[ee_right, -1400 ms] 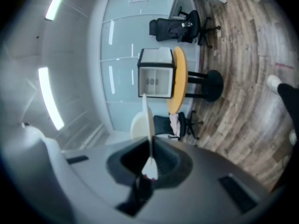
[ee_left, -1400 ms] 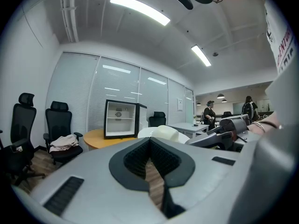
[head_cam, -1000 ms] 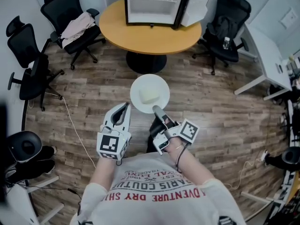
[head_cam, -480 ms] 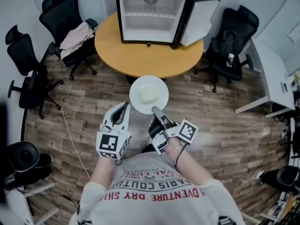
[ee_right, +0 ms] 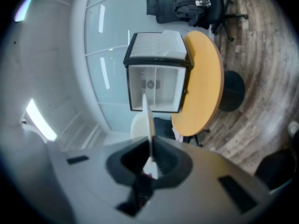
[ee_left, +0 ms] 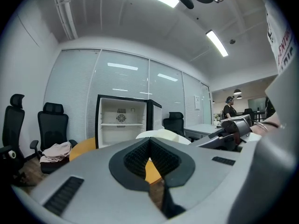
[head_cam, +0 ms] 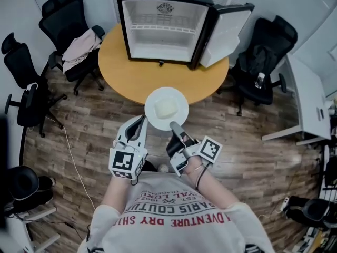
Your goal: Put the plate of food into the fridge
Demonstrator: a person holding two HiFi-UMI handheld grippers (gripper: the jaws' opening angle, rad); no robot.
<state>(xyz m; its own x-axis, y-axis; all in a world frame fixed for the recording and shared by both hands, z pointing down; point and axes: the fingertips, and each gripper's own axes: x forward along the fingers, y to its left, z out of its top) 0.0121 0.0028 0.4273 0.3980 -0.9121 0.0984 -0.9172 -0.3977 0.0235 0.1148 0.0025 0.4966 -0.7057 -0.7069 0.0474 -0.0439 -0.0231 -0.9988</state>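
Observation:
A white plate (head_cam: pixel 153 99) with a pale block of food (head_cam: pixel 167 108) is held level by its near rim, over the front edge of the round wooden table (head_cam: pixel 119 76). My right gripper (head_cam: pixel 175 125) is shut on that rim; in the right gripper view the plate (ee_right: pixel 146 118) runs edge-on out of the gripper (ee_right: pixel 150 161). The small black fridge (head_cam: pixel 162 31) stands on the table, its door (head_cam: pixel 227 28) swung open to the right and its white shelves bare. Just left of the plate, my left gripper (head_cam: pixel 139 124) is shut and holds nothing. Past this gripper (ee_left: pixel 150 158), the left gripper view shows the fridge (ee_left: pixel 122 121).
Black office chairs ring the table: one with clothes on it (head_cam: pixel 77 41) at the left, another (head_cam: pixel 265 54) at the right, two more (head_cam: pixel 25 91) further left. A white desk (head_cam: pixel 311 100) stands at the right. A cable (head_cam: pixel 73 157) trails over the wooden floor.
The person has walked toward the table: fridge and table now sit lower and closer in view, and the plate has come over the table's front edge. Both grippers keep their pose.

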